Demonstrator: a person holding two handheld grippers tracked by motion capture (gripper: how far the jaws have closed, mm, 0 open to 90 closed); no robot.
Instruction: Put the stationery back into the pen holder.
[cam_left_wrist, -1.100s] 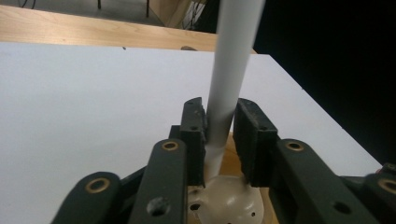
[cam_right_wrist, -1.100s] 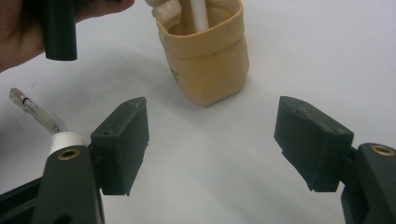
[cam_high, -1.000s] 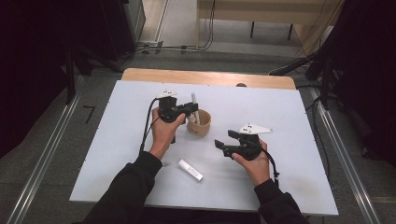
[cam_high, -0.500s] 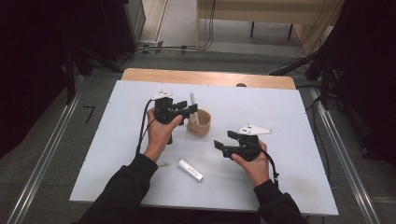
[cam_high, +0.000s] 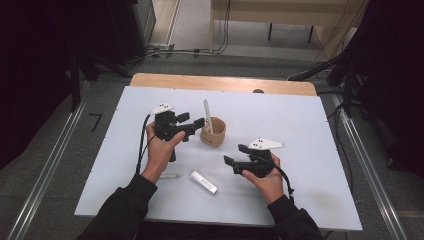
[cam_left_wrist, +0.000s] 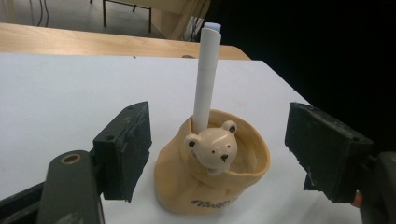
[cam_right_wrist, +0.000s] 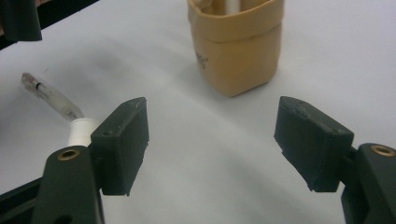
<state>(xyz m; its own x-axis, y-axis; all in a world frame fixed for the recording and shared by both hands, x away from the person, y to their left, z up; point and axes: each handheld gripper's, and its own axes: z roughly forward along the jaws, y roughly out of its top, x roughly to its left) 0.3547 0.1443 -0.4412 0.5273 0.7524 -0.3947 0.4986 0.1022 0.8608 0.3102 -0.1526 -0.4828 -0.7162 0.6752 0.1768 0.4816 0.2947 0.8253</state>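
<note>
Cup (cam_left_wrist: 212, 168) with upright pen (cam_left_wrist: 206, 77) sits between left gripper's (cam_left_wrist: 219, 154) wide-open fingers; right gripper's (cam_right_wrist: 212, 144) empty fingers wide open.

The holder (cam_right_wrist: 236, 44) hides the white pen's (cam_right_wrist: 232, 5) lower end.

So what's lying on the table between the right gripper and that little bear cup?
Nothing: in the right gripper view, bare white table runs from the open right gripper to the bear cup.

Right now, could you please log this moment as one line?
left tool: open, by tan bear-faced holder | white marker: upright inside | right tool: open, empty
</note>
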